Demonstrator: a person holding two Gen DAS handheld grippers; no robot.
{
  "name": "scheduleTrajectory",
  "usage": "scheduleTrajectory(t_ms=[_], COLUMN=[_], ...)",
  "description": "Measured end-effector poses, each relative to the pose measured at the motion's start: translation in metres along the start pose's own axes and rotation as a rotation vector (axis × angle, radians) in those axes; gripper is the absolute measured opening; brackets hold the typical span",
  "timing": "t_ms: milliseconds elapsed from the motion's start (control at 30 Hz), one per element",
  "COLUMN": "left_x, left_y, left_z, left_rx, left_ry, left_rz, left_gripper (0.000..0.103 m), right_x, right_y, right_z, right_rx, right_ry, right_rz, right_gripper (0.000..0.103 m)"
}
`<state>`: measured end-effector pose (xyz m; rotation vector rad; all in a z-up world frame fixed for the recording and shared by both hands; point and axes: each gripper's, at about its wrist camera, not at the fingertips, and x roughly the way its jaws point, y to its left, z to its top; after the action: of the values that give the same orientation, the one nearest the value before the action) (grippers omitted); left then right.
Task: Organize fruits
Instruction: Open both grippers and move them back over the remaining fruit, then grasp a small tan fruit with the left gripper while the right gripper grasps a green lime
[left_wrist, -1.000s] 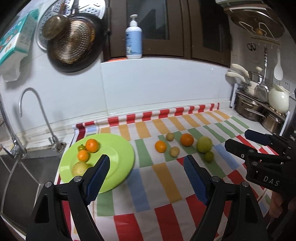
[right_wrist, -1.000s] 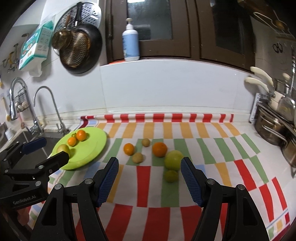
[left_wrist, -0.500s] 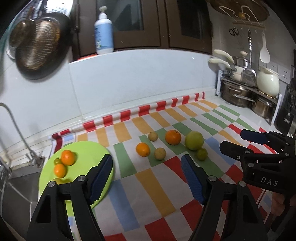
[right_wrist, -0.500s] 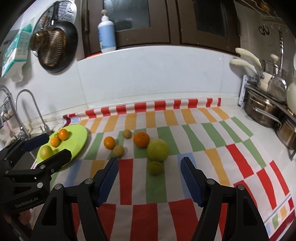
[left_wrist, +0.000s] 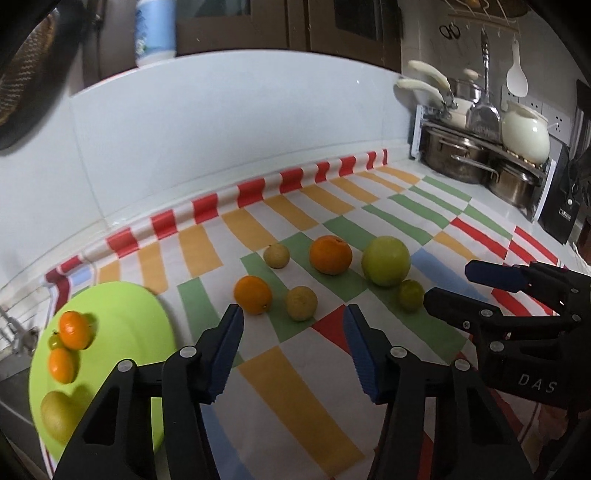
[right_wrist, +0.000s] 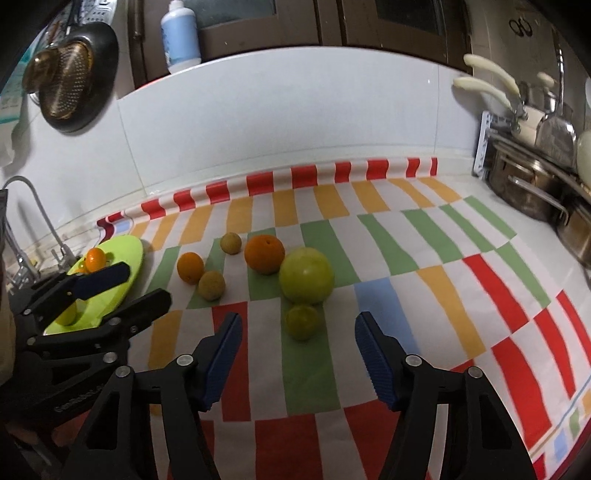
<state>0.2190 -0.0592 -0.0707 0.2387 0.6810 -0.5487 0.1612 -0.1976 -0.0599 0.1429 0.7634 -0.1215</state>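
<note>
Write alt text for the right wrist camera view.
The right claw, empty, its jaws closing, points at a small green fruit on a striped tablecloth, among five more loose fruits. A lime-green round plate with fruit sits at left, behind the left claw.

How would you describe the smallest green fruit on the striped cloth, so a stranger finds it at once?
On the striped cloth, find the big green fruit beside the large orange. Just in front lies the small green fruit, darker and much smaller.
</note>
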Motion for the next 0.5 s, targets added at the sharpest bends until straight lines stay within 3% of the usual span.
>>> scheduleTrajectory(t_ms=[233, 500], left_x=[0.033, 0.055], left_y=[0.003, 0.002], left_z=[0.004, 0.008], left_rx=[-0.008, -0.001], left_ry=[0.073, 0.117], left_rz=[-0.048, -0.061], left_gripper=[0.041, 0.036], right_x=[0.022, 0.038], right_y=[0.002, -0.002], right_z=[-0.003, -0.004], right_rx=[0.034, 0.063], right_ry=[0.046, 0.083], right_rz=[-0.014, -0.016], right_gripper=[0.054, 0.045])
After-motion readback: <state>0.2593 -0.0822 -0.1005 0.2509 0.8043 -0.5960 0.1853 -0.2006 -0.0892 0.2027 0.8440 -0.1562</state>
